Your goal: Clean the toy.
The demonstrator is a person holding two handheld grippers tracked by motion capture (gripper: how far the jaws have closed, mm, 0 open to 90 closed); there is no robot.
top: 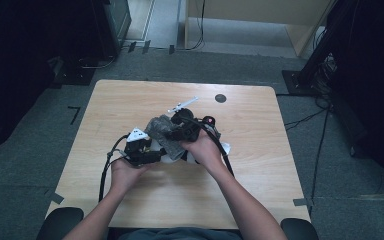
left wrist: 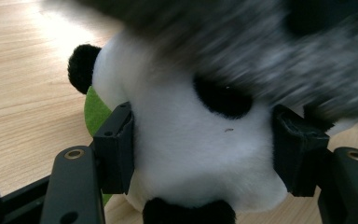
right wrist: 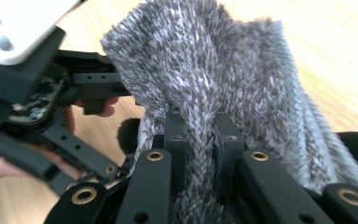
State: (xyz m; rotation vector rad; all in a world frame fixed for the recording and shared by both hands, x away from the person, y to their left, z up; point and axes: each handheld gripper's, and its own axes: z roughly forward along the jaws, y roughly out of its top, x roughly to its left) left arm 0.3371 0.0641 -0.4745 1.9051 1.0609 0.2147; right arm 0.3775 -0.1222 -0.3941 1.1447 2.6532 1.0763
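I had the wooden table under me as the largest thing, and the panda plush served as my landmark, sitting near the table's middle. Over the panda hung the grey knit cloth, draped from above and behind its head, its long axis running from my right gripper down toward the panda. That right gripper had its jaws pinched tight on a fold of the cloth, above and to the right of the panda in the high view. My left gripper sat low on the panda's left, jaws half-wide and clamped across its white body, a green patch showing beside it. I judged the coming move turned on the cloth lying directly above the panda. Beyond the panda lay a small white tool and a dark disc. I could read no writing or labels anywhere.
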